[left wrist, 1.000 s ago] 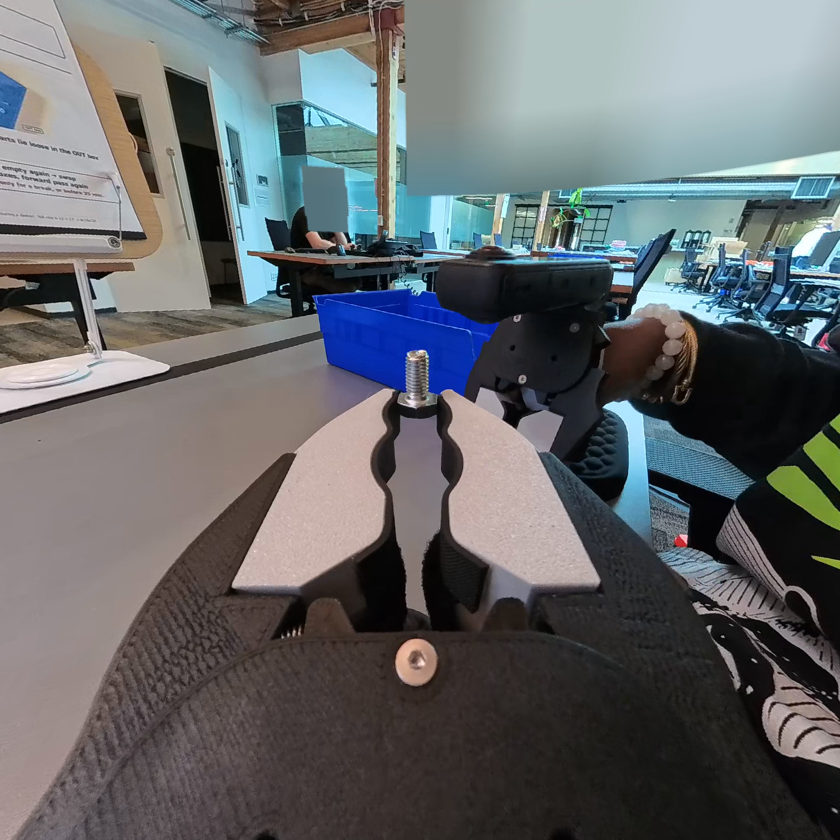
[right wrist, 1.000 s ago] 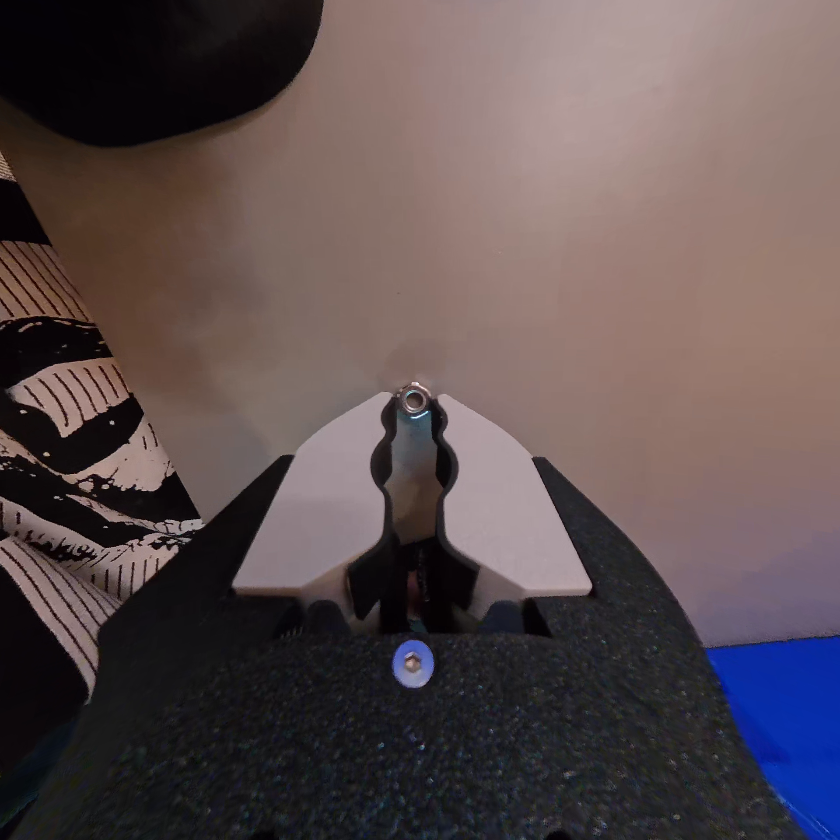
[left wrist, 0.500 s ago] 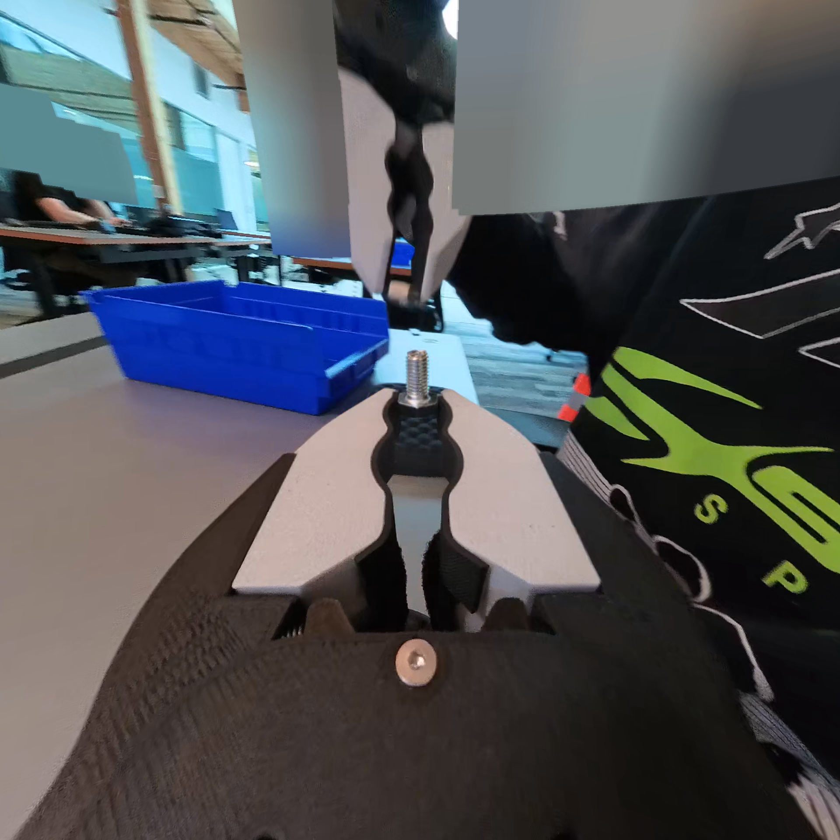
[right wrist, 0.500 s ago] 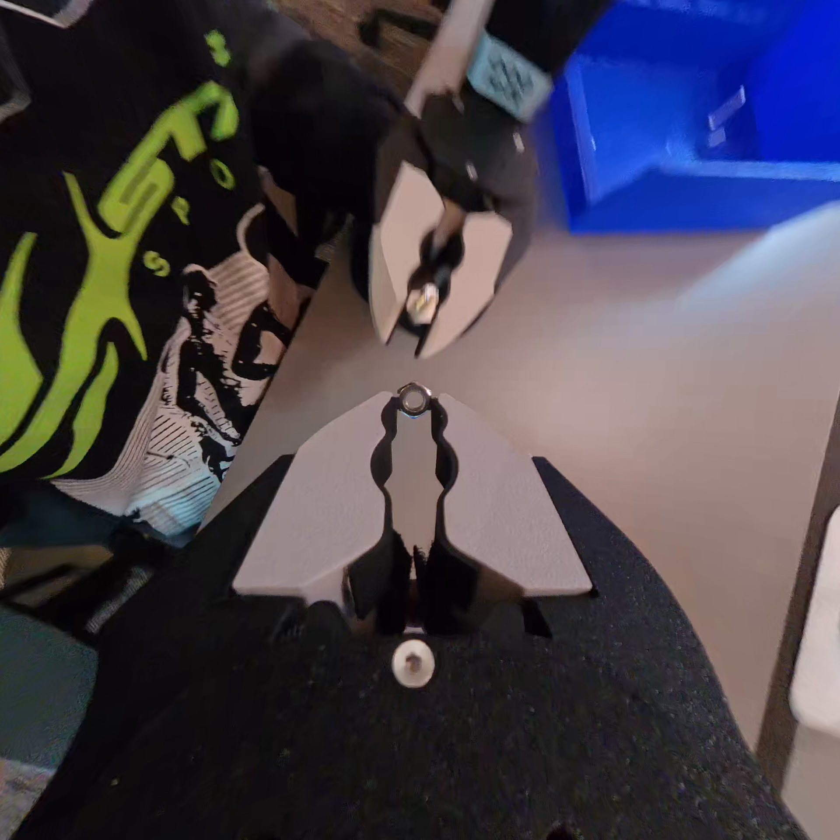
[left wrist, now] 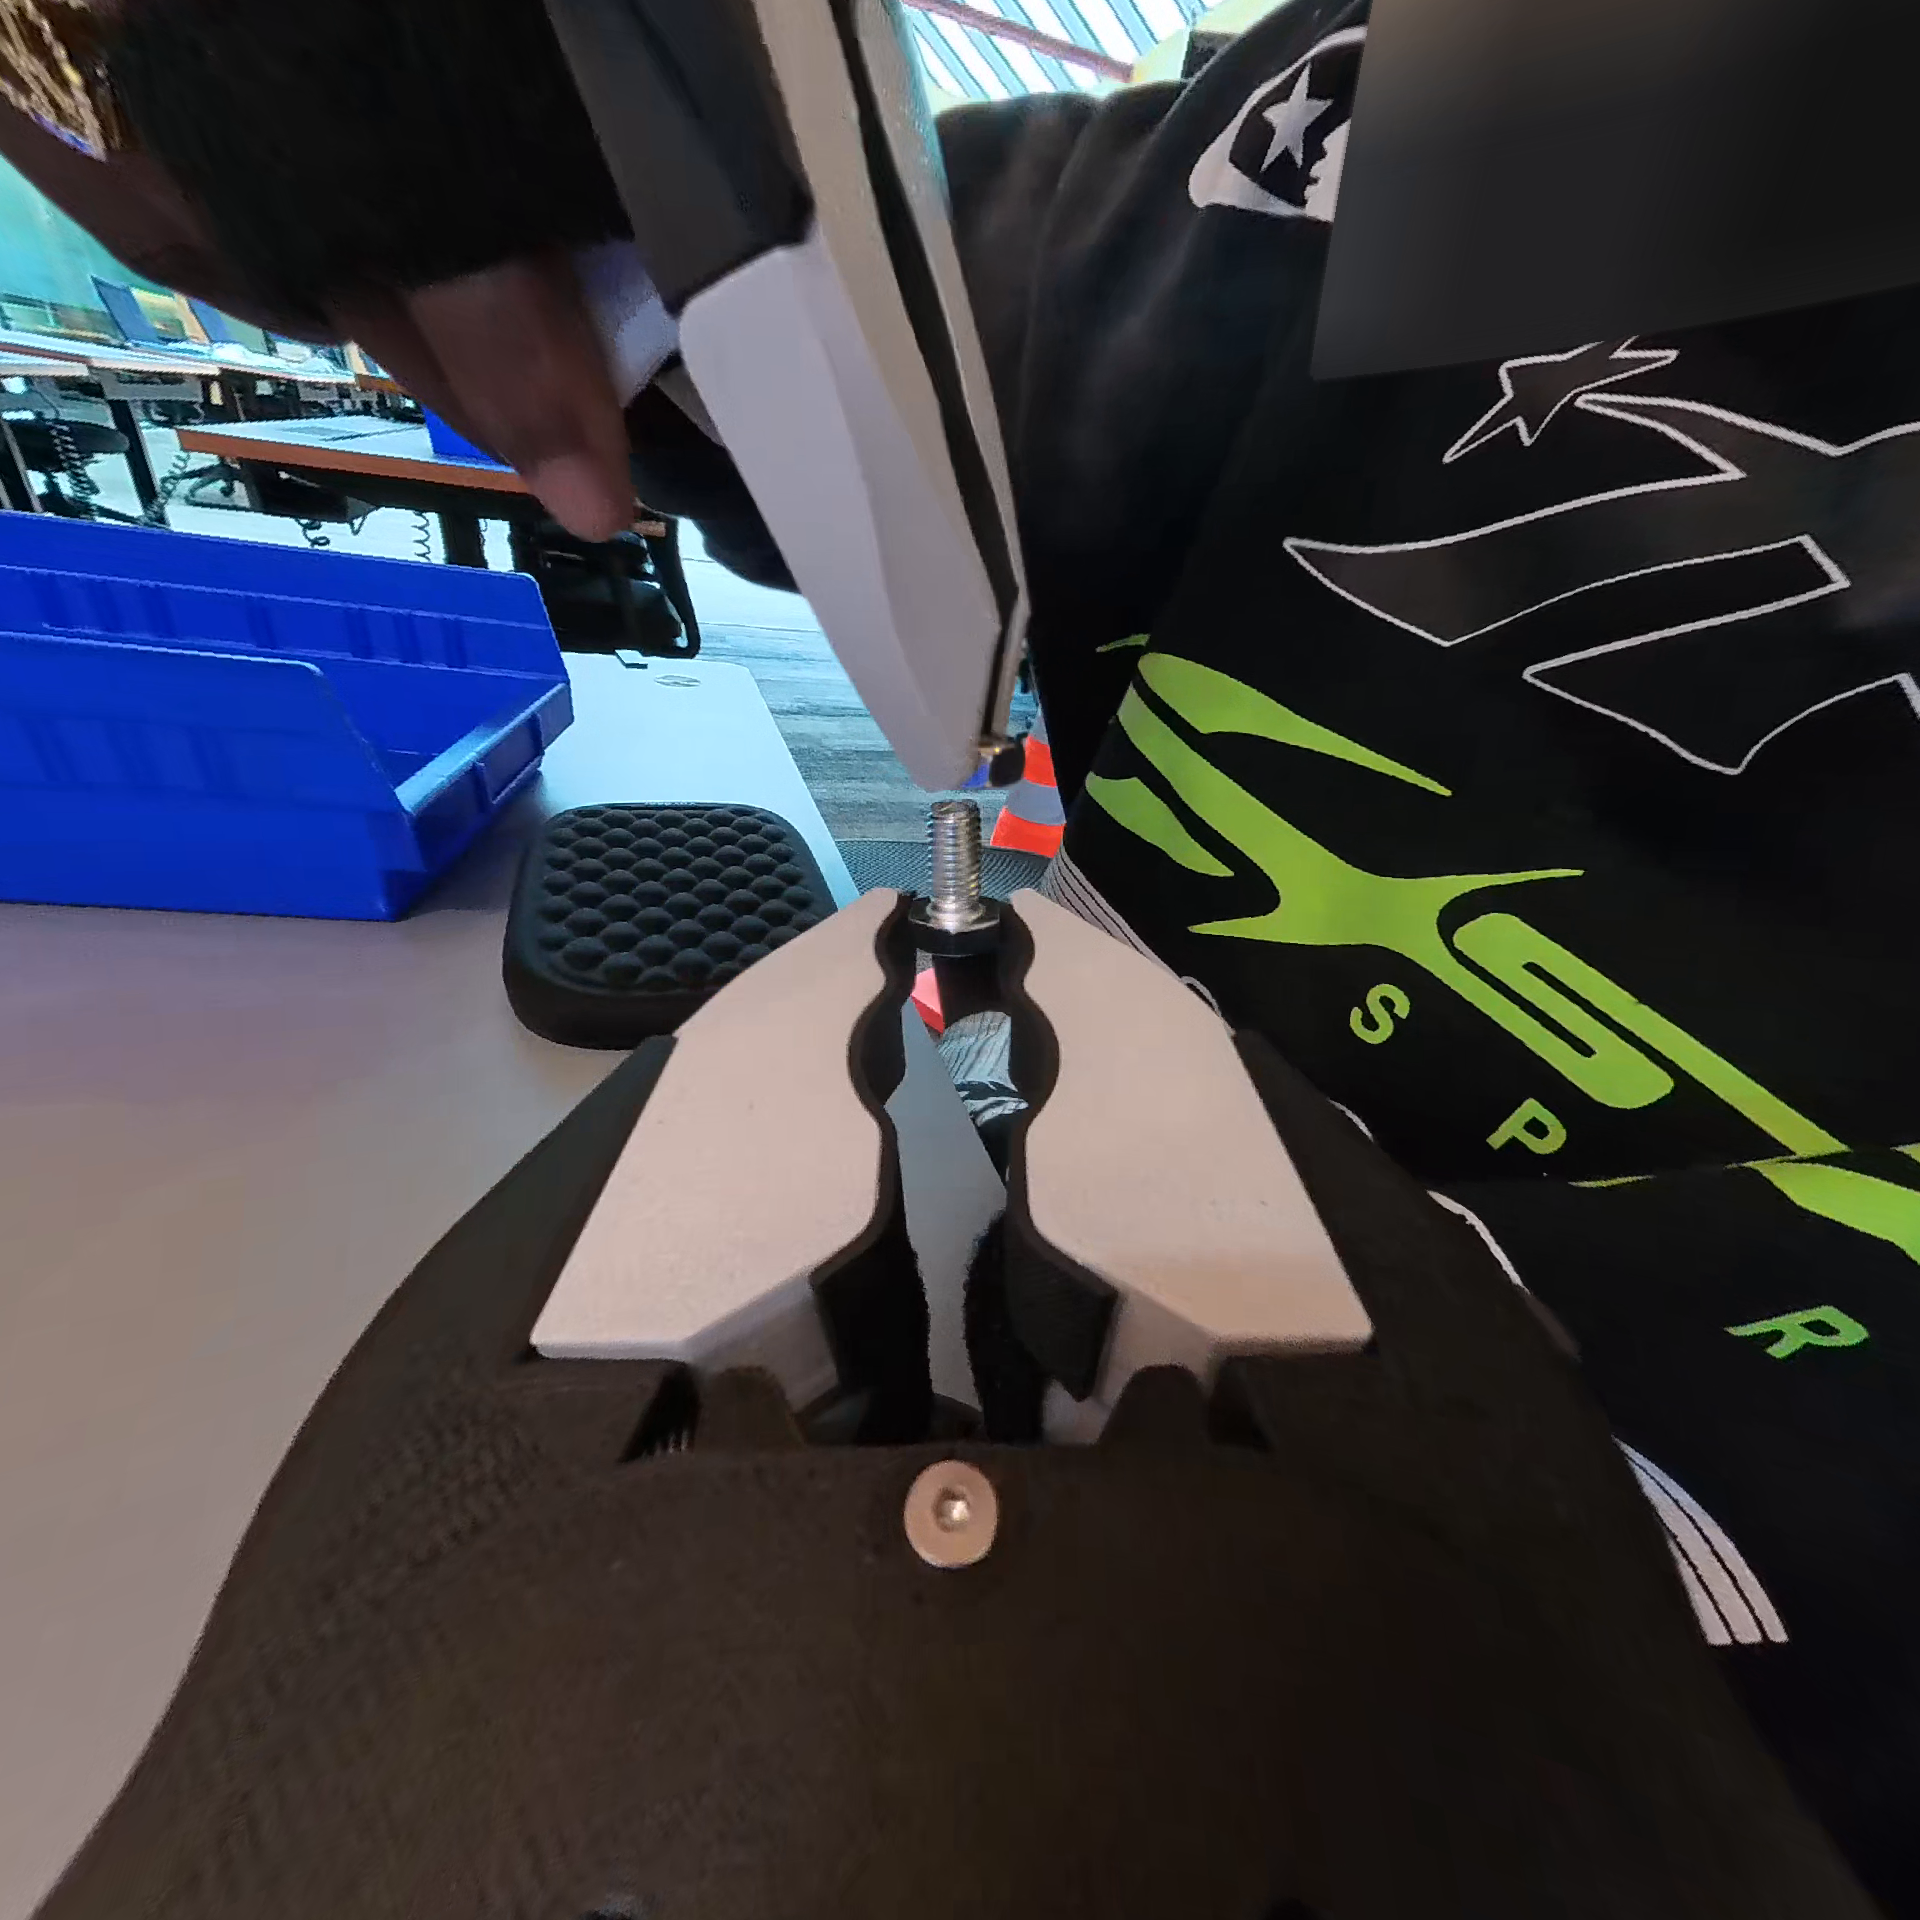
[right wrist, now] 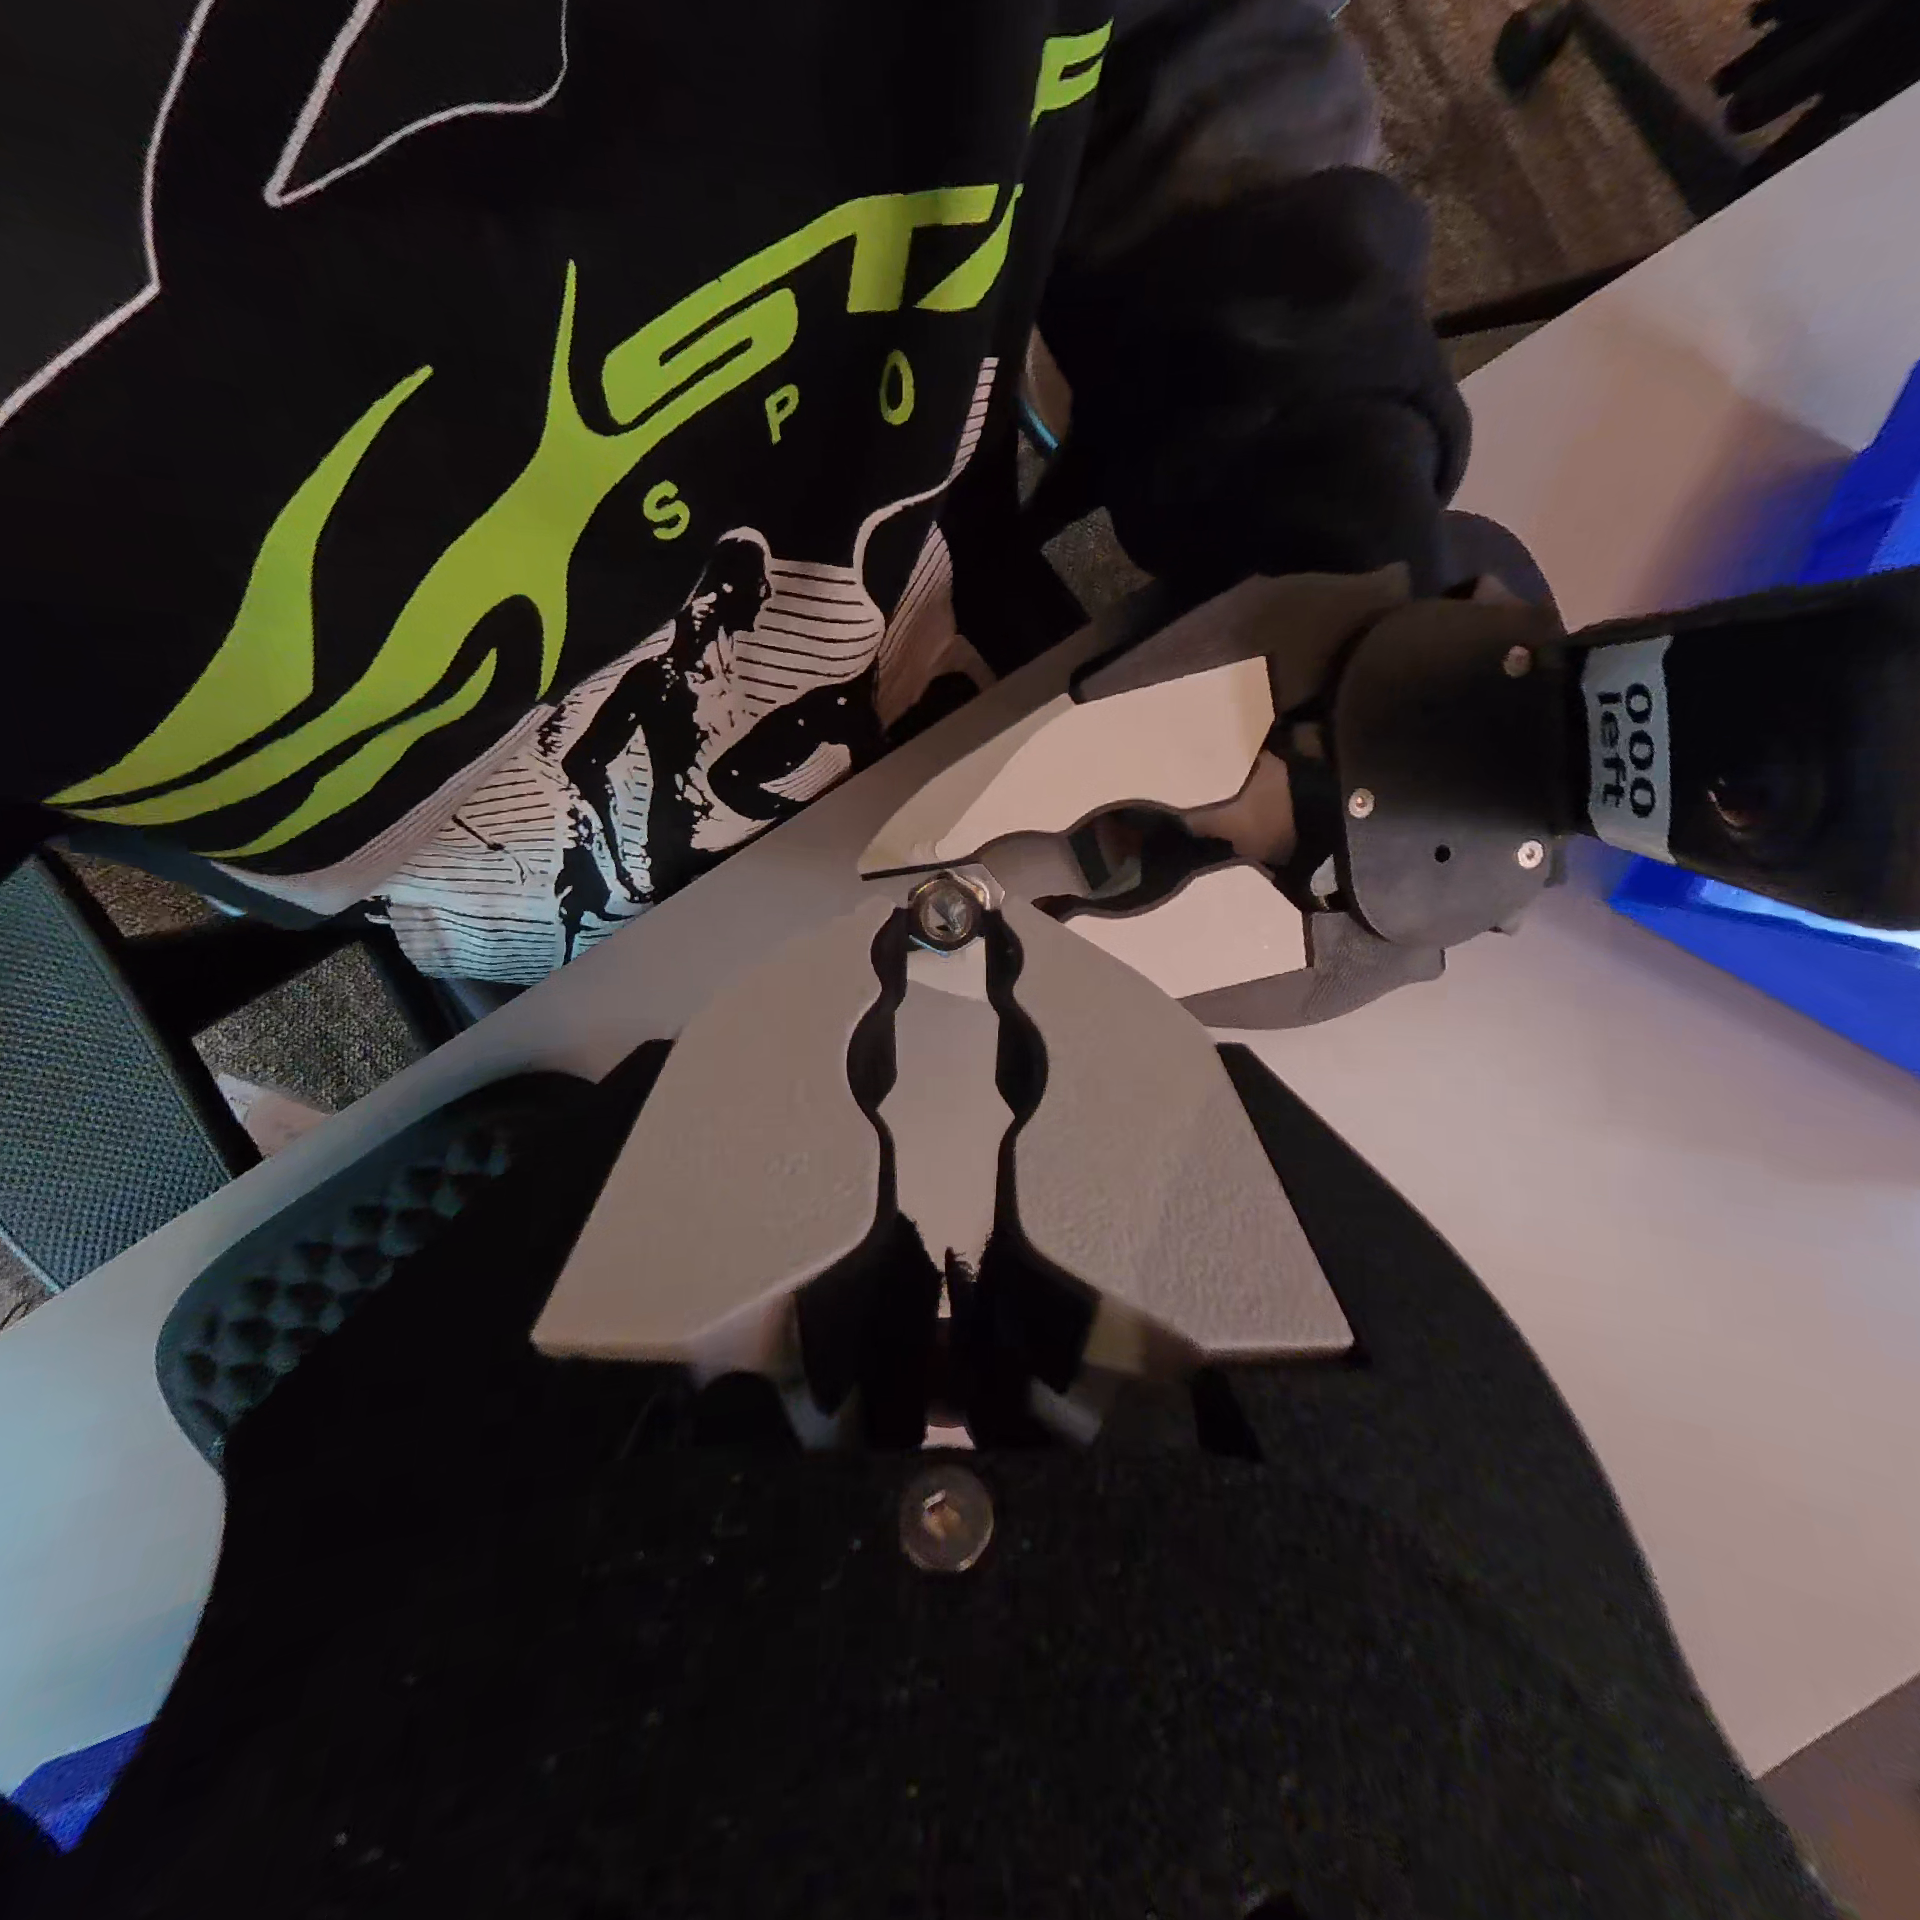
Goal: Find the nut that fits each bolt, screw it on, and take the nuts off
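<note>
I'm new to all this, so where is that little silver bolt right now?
The bolt stands upright, pinched by its head in the left gripper, directly under the right gripper's nut, just past the table edge.

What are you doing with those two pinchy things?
A person holds a gripper in each hand over a grey table. The left gripper is clamped on the head of a bolt, threads pointing up. The right gripper pinches a small nut and hangs right above the bolt's tip. The nut is not threaded on yet. A blue bin and a black pad sit nearby.
</note>
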`<state>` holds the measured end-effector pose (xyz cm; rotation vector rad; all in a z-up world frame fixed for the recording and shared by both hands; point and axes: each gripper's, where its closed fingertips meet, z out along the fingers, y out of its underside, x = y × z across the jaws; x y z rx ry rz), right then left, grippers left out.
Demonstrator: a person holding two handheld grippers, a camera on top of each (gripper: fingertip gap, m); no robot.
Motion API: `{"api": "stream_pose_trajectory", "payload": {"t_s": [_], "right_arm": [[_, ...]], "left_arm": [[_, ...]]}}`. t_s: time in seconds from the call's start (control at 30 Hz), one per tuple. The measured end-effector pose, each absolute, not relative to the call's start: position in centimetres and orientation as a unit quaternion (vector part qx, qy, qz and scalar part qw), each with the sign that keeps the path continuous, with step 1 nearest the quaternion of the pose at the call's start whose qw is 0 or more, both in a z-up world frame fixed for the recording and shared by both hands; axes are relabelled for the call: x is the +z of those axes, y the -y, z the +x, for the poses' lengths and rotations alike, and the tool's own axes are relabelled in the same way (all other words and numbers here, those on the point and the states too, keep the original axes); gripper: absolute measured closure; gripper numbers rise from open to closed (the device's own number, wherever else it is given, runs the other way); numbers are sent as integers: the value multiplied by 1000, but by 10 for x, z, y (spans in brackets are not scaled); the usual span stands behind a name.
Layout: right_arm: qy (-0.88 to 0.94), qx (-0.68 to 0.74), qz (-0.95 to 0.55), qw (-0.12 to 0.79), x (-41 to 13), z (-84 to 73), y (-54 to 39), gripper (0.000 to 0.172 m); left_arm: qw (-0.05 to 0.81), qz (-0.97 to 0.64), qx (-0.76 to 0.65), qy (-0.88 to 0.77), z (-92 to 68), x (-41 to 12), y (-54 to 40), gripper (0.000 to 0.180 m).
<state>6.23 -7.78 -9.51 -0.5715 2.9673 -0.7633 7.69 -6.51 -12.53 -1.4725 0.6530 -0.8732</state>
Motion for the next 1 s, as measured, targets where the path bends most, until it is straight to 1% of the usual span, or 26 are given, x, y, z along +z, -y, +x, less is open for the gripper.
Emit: {"api": "stream_pose_trajectory", "payload": {"t_s": [0.47,0.57,0.73,0.87,1.0], "right_arm": [[-953,-228,-195,37,-102,61,79,157],[-959,-225,-165,39,-103,58,76,157],[-972,-210,-106,15,-103,47,67,157],[-980,-194,-48,1,-105,38,57,157],[-987,-163,-6,-9,-110,31,47,157]], "left_arm": [[607,-641,-371,-288,78,-128,64,166],[617,-652,-347,-273,75,-129,59,166],[635,-676,-300,-221,63,-130,46,166],[651,-703,-230,-171,50,-132,34,166],[647,-736,-152,-131,38,-139,24,166]]}}
